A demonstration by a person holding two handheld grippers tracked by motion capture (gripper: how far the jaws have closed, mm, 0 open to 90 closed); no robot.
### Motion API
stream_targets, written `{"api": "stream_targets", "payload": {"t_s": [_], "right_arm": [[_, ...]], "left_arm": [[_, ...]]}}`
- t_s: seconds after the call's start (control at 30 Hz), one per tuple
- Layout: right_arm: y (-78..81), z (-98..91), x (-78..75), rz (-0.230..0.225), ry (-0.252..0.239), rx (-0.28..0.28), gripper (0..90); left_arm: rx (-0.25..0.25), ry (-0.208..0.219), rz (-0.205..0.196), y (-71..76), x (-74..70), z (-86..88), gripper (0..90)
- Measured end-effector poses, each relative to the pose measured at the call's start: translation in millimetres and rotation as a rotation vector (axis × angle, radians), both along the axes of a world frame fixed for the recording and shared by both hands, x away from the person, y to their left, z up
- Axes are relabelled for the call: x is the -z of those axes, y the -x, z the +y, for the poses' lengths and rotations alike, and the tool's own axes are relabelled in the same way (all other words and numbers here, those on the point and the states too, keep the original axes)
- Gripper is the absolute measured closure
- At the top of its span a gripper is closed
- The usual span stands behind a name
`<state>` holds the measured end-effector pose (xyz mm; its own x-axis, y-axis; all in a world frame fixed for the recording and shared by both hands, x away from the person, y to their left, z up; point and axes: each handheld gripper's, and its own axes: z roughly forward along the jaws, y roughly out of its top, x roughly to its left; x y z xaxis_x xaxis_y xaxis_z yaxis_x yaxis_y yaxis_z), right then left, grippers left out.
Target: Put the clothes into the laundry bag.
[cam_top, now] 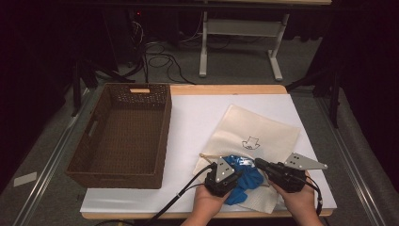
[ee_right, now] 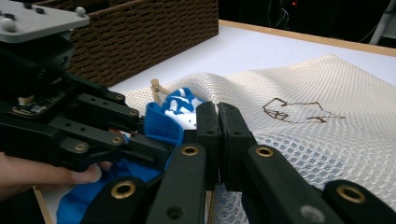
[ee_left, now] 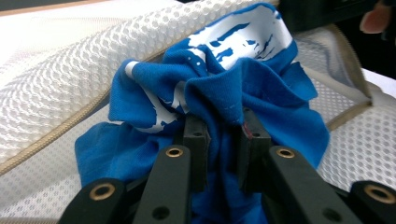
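A blue garment [cam_top: 247, 181] with white print lies bunched at the mouth of a white mesh bag [cam_top: 263, 132] near the table's front edge. In the left gripper view, my left gripper [ee_left: 224, 135] is shut on a fold of the garment [ee_left: 243, 79], and the mesh bag [ee_left: 60, 93] rises around it. From the high view the left gripper [cam_top: 237, 175] points right into the cloth. My right gripper [cam_top: 259, 163] faces it from the right. Its jaws [ee_right: 218, 126] are pressed together at the bag's [ee_right: 303, 79] raised edge, beside the garment [ee_right: 173, 116].
A brown woven basket [cam_top: 162, 141] stands at the left on white paper, and its wall [ee_right: 140, 32] appears in the right gripper view. A small wooden piece [cam_top: 209, 155] lies at the bag's left corner. Cables and a white stand are on the floor beyond the table.
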<state>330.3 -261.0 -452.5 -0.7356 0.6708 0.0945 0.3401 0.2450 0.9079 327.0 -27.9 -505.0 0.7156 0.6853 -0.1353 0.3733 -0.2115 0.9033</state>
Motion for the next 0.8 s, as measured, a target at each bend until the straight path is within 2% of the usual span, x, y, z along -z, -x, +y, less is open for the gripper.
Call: {"api": "stream_targets", "payload": {"t_s": [0.53, 0.63, 0.7, 0.8], "right_arm": [[2.4, -0.4, -2.3, -0.007, -0.012, -0.004, 89.3], [2.5, -0.6, -2.2, -0.007, -0.009, -0.004, 89.4], [2.0, -1.5, -2.2, -0.012, -0.010, -0.007, 89.4], [2.4, -2.4, -2.1, -0.005, -0.014, -0.002, 89.4]], "left_arm": [[-0.084, -0.001, 0.030, -19.1, 2.3, -7.3, 73.2], [-0.093, 0.001, 0.017, -18.3, 2.3, -7.8, 71.3], [-0.093, 0.007, 0.006, -15.3, 2.0, -7.1, 66.3], [-0.101, 0.018, -0.023, -8.8, 0.5, -2.5, 52.4]]}}
